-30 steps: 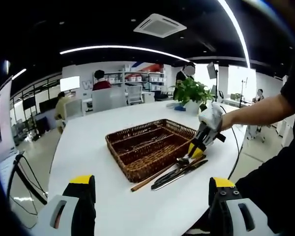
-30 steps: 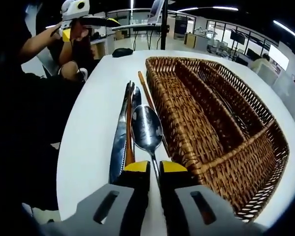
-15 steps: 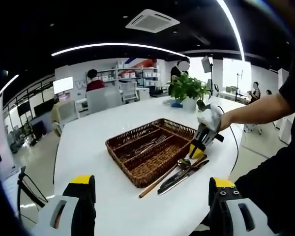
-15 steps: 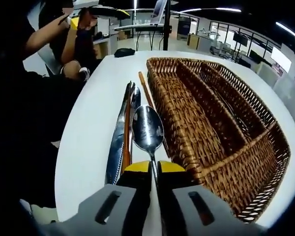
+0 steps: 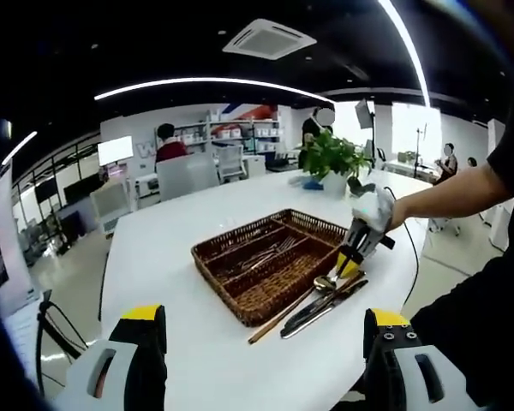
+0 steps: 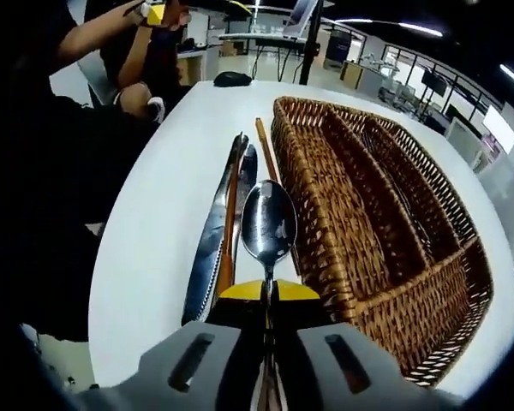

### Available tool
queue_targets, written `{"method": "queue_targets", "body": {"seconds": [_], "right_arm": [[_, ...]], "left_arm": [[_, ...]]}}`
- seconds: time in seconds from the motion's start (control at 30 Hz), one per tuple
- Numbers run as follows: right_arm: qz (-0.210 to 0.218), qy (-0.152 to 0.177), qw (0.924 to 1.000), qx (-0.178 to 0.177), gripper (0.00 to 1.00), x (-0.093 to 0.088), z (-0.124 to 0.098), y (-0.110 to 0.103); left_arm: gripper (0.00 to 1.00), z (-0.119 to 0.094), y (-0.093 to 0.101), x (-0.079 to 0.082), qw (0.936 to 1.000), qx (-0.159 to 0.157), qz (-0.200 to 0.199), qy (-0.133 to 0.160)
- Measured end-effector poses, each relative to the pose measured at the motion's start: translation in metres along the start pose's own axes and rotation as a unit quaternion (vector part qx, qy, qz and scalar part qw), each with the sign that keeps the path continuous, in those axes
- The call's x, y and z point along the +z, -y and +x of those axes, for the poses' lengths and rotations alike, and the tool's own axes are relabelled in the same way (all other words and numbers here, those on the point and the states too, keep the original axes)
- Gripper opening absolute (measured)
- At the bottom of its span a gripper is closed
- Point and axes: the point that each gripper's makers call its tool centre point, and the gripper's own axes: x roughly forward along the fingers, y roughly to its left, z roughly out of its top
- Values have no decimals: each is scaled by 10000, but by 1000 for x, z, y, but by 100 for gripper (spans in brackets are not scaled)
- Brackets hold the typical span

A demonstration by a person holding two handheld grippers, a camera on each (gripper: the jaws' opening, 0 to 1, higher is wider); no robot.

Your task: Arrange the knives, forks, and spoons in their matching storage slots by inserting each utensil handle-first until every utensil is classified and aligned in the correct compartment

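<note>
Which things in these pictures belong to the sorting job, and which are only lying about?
Part of the job:
- spoon, clamped in the right gripper
- knives on the table beside the basket
- wicker basket with its compartments
- utensils already in the basket
- left gripper, open, holding nothing

Just lying about:
- potted plant
- dark object at the table's far end

The right gripper (image 6: pixel 268 291), grey-bodied with yellow-tipped jaws, is seen in the right gripper view with its jaws pressed together on the thin handle of a shiny metal spoon (image 6: pixel 269 228), just beside the near wall of the brown woven wicker basket (image 6: pixel 343 257). In the left gripper view the same gripper (image 5: pixel 349 261) is held at the basket's (image 5: pixel 231 274) corner by a bare outstretched forearm (image 5: pixel 450 195). The left gripper (image 5: pixel 261 321) is held well back from the basket, jaws spread wide apart.
</note>
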Motion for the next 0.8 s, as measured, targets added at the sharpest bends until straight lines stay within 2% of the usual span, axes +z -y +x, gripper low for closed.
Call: {"method": "queue_targets", "body": {"seconds": [0.13,0.17,0.5,0.8], "right_arm": [[-102,-76,9999,-82,0,3,-7,3],[-92,-205,9996,-167,0,1,-10,6],[-184,-205,9995,-128,0,6,-20,2],[-109,-210,9992,-326,0,16,-35,4]], "left_arm": [[100,0,0,0,10000,23,32,-18],[100,0,0,0,10000,22,39,-18],[100,0,3,1,10000,-5,40,16],[100,-3,4,0,10000,21,38,46]]}}
